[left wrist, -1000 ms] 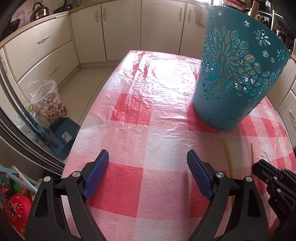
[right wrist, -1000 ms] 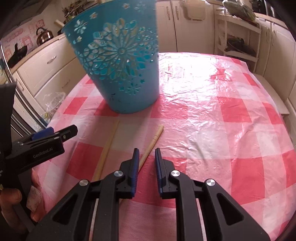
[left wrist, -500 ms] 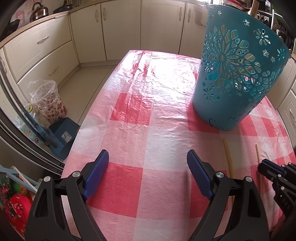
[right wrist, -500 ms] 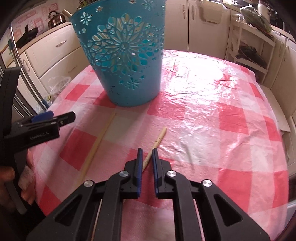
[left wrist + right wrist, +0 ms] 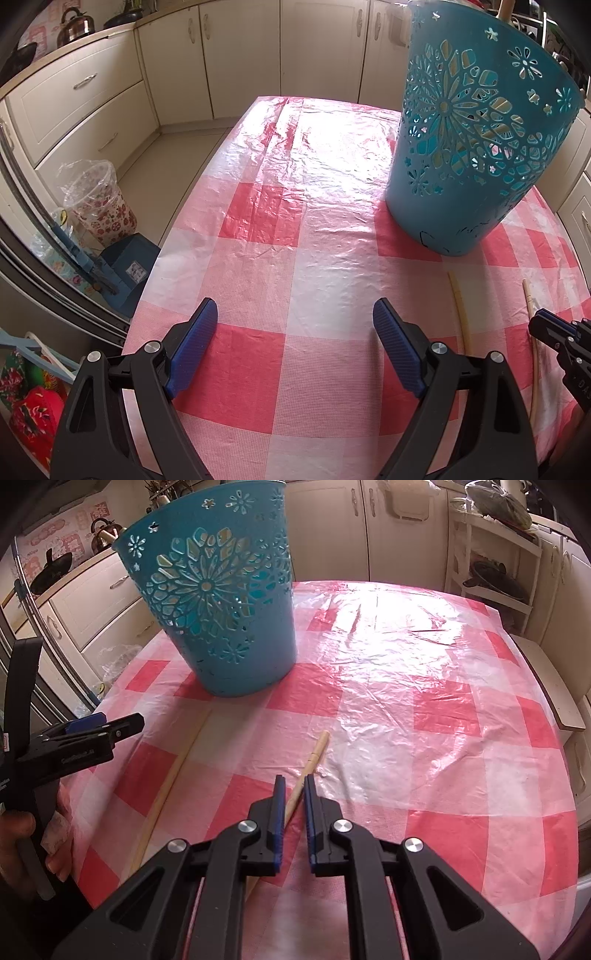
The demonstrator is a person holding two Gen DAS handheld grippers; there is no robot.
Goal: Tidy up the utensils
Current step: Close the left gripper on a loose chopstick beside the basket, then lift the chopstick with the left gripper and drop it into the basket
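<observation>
My right gripper (image 5: 293, 781) pinches the chopstick (image 5: 317, 752), whose length runs toward one o'clock. My left gripper (image 5: 294, 310) gapes empty.

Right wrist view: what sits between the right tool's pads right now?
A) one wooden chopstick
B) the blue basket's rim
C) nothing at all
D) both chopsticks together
A: the right tool has closed narrowly around one wooden chopstick; the other chopstick lies apart, nearer the left tool.

Basket (image 5: 225, 627) at the table's (image 5: 424, 709) far left, two sticks (image 5: 173, 775) (image 5: 314, 755) side by side before it
</observation>
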